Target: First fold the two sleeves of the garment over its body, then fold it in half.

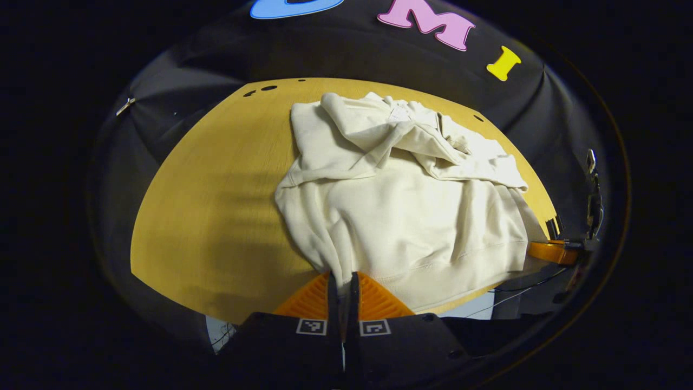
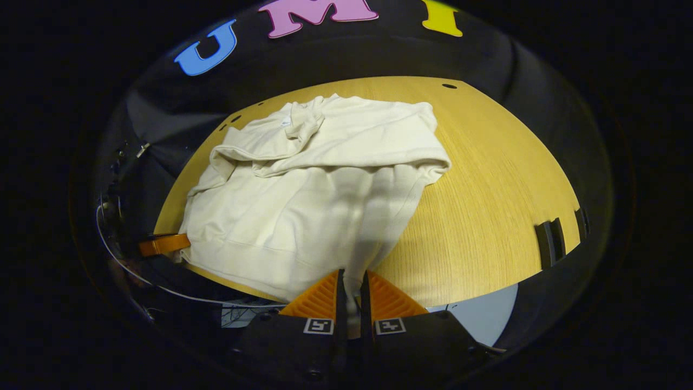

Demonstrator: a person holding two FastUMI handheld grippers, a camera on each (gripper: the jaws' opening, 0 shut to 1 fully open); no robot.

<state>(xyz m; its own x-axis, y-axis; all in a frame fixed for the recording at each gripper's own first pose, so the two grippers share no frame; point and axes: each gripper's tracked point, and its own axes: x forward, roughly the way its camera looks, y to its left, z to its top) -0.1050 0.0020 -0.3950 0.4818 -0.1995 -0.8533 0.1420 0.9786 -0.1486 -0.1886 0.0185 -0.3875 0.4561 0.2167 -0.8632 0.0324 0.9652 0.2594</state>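
On the bench (image 2: 487,216), garment (image 1: 400,216) lies w/ both sleeves already folded across its body, hem toward me.

Both my grippers are pinched nearly closed on the hem corners: left gripper (image 1: 341,284) has a bit of cloth between its fingers at the near-left corner, right gripper (image 2: 351,290) the same at the near-right corner. Each sits low at the bench edge, pointing fwd across the garment. Thick soft knit, prob. light but floppy; it'll sag and drag between the two grips, so I judge corners are the right hold for the half fold, lifted evenly.
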